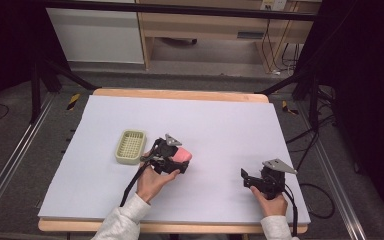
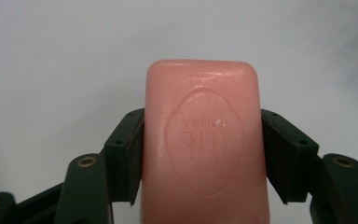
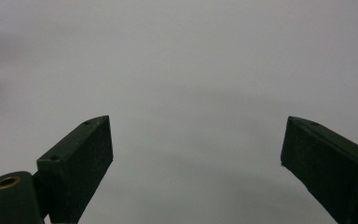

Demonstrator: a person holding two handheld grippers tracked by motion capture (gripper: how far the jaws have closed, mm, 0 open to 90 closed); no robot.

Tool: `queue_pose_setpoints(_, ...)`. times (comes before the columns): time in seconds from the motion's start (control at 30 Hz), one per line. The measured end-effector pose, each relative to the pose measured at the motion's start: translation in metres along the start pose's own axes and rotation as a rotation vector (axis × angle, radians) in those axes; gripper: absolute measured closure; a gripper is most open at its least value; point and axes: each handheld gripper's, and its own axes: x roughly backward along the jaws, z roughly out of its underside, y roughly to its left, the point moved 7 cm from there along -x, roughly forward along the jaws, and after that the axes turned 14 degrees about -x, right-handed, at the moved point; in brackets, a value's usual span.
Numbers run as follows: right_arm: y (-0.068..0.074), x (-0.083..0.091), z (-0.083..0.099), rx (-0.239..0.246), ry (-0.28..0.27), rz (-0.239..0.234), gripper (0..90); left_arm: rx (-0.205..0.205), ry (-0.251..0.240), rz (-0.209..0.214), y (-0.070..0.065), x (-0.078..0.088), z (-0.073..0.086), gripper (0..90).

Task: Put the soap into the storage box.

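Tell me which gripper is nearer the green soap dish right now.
Left. The left gripper, shut on the pink soap bar, sits just right of the green soap dish. The right gripper, open, is far across the table.

the left gripper (image 2: 204, 154) clamps a pink soap bar (image 2: 204, 140) between its 2 black jaws above the pale table (image 2: 51, 70).

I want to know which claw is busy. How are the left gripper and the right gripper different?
The left gripper is shut on a pink soap; the right gripper holds nothing. The left's jaws press the soap's sides, while the right's stand wide apart. In the high view the left is near the green tray; the right is far from it. Both have black jaws and are held by hand.
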Motion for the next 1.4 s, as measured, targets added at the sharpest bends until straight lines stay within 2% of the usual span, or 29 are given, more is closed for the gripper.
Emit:
queue_pose_setpoints(0.37,0.001,0.000,0.000,0.001,0.002,0.000,9.3,0.025,-0.011,-0.035,0.019,0.018,0.009,37.2)
queue_pose_setpoints(0.87,0.001,0.000,0.000,0.000,0.001,-0.005,9.3,0.040,-0.010,-0.088,0.045,0.042,0.027,37.2)
queue_pose_setpoints(1.4,0.001,-0.001,0.001,0.002,0.001,-0.002,9.3,0.109,-0.023,-0.117,0.071,0.058,0.050,37.2)
